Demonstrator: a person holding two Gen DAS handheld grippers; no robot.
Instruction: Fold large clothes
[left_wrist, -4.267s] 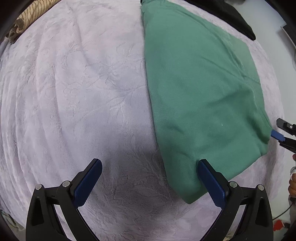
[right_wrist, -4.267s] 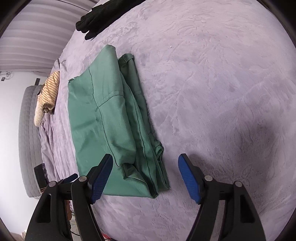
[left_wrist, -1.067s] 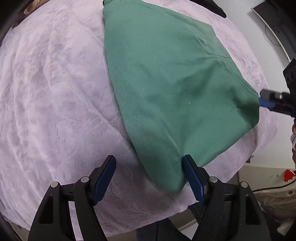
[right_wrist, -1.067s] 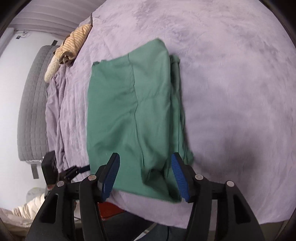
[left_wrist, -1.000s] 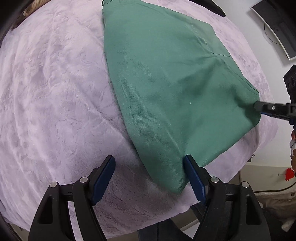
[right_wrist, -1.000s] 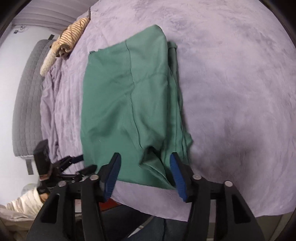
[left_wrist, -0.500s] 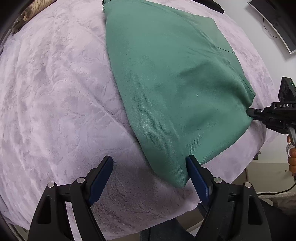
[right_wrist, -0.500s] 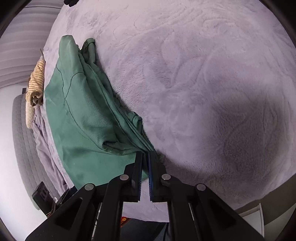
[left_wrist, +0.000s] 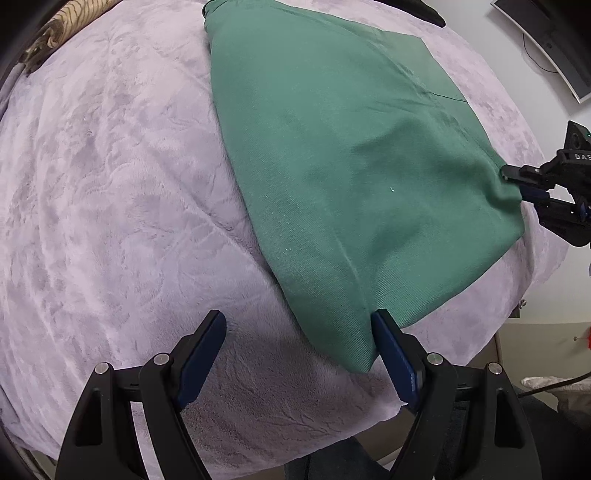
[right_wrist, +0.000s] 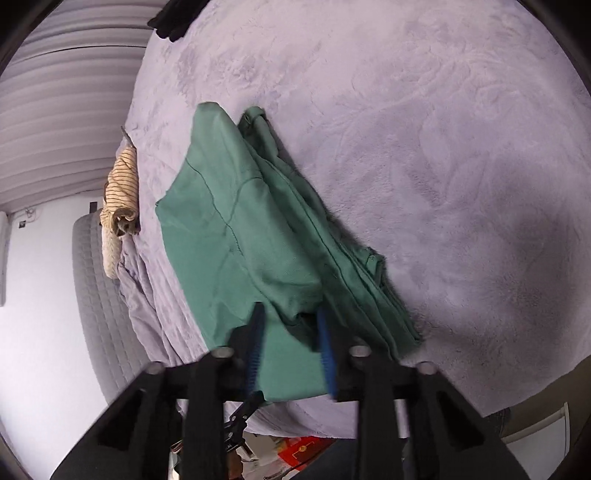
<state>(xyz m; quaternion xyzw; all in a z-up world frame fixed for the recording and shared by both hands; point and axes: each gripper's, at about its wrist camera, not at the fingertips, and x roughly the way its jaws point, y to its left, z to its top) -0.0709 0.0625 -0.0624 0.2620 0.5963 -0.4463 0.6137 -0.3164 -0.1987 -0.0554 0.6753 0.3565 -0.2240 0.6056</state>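
A folded green garment (left_wrist: 351, 177) lies on a lilac plush bed cover (left_wrist: 110, 184). My left gripper (left_wrist: 299, 332) is open, with the garment's near corner lying against its right finger (left_wrist: 391, 347). In the right wrist view the garment (right_wrist: 236, 229) shows stacked layers and a seam. My right gripper (right_wrist: 291, 325) has its jaws partly apart around a raised bunch of green cloth at the near right corner. In the left wrist view the right gripper (left_wrist: 517, 177) sits at the garment's right corner.
A tan striped garment (right_wrist: 118, 206) lies at the far edge of the bed by a grey quilted headboard (right_wrist: 96, 295). A black garment (right_wrist: 173, 18) lies at the far end. The bed edge (left_wrist: 424, 402) is close below both grippers.
My right gripper was shut at the garment's corner half a second ago; its jaws now stand partly apart with cloth between them and the corner is lifted. The left gripper has barely moved.
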